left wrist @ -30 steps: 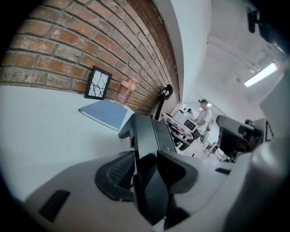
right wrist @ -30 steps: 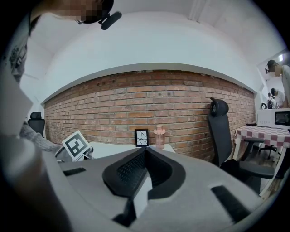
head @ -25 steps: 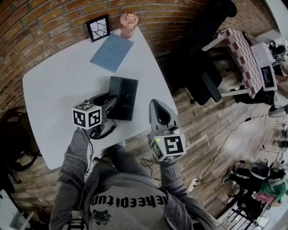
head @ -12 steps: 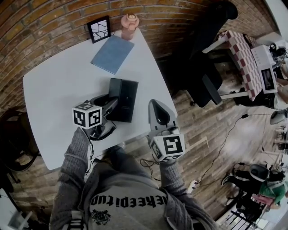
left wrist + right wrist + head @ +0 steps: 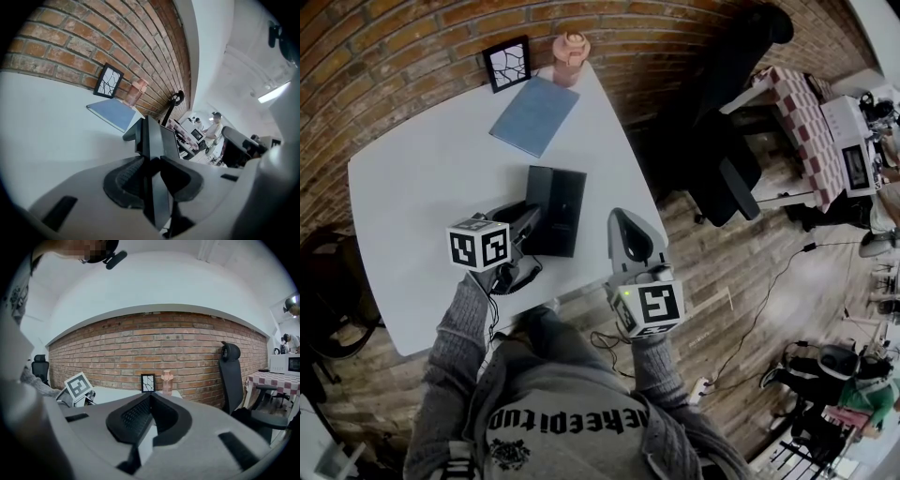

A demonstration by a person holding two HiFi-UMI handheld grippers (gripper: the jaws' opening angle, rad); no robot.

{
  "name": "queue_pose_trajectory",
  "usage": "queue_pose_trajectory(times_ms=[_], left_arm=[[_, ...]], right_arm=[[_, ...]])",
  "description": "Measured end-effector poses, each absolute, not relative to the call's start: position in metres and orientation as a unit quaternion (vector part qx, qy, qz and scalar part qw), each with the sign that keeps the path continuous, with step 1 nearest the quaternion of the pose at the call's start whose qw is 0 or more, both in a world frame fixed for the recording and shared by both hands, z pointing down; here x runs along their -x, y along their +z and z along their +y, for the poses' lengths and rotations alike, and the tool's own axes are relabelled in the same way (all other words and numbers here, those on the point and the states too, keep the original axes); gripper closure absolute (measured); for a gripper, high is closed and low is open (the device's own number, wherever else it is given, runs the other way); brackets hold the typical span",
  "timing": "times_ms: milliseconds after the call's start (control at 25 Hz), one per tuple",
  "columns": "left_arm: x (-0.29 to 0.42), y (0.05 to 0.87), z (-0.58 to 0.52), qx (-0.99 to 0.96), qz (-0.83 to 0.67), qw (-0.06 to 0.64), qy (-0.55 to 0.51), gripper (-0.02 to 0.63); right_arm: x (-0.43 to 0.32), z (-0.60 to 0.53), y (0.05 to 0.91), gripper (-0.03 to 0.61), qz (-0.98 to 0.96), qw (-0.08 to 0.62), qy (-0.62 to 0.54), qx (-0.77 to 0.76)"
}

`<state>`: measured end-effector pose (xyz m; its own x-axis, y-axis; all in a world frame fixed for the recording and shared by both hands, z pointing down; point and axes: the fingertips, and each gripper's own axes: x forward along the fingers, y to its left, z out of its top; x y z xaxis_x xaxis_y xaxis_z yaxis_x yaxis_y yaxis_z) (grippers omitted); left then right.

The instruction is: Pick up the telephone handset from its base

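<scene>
The black telephone base (image 5: pixel 562 202) sits near the front right of the white table (image 5: pixel 422 178). Its handset (image 5: pixel 153 197) lies along the base's left side and shows as a dark slab running between my left gripper's pads. My left gripper (image 5: pixel 523 223) (image 5: pixel 151 161) reaches over it from the table's front. Its jaws are closing, and both pads touch the handset's sides. The handset still rests at the base (image 5: pixel 166 140), with its cord (image 5: pixel 511 277) hanging under the gripper. My right gripper (image 5: pixel 626 225) (image 5: pixel 150 399) hovers off the table's right edge, shut and empty.
A blue notebook (image 5: pixel 534 111), a small picture frame (image 5: pixel 506 59) and a pink bottle (image 5: pixel 569 52) stand at the table's far end by the brick wall. A black office chair (image 5: pixel 731 178) is to the right, and cables lie on the wooden floor.
My left gripper has rolled slightly over the handset and its marker cube has tipped a little. The right gripper and the phone have not moved.
</scene>
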<state>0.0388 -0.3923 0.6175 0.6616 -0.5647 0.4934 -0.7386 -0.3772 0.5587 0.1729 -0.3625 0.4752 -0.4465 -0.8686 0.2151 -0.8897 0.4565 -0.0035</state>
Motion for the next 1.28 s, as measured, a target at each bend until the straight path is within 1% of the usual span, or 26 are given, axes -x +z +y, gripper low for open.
queue_pose_trajectory(times_ms=[200, 440, 480, 520, 1000, 1280], left_arm=[[-0.039, 0.617, -0.388, -0.816, -0.388, 0.419, 0.092, 0.512], [-0.027, 0.606, -0.386, -0.801, -0.418, 0.421, 0.083, 0.515], [-0.028, 0.606, -0.384, -0.802, -0.414, 0.423, 0.08, 0.523], [-0.03, 0.605, -0.382, -0.805, -0.41, 0.422, 0.077, 0.545], [-0.006, 0.546, -0.374, -0.828, -0.437, 0.349, 0.037, 0.546], [0.003, 0.504, -0.361, -0.847, -0.447, 0.286, 0.028, 0.546]], right_arm=[[-0.174, -0.362, 0.475, 0.572, -0.847, 0.091, 0.056, -0.521], [-0.174, -0.359, 0.471, 0.572, -0.846, 0.09, 0.054, -0.522], [-0.174, -0.359, 0.471, 0.572, -0.846, 0.09, 0.054, -0.522], [-0.174, -0.359, 0.47, 0.574, -0.846, 0.089, 0.053, -0.523], [-0.165, -0.353, 0.451, 0.574, -0.848, 0.072, 0.034, -0.524], [-0.165, -0.339, 0.43, 0.572, -0.841, 0.058, 0.015, -0.538]])
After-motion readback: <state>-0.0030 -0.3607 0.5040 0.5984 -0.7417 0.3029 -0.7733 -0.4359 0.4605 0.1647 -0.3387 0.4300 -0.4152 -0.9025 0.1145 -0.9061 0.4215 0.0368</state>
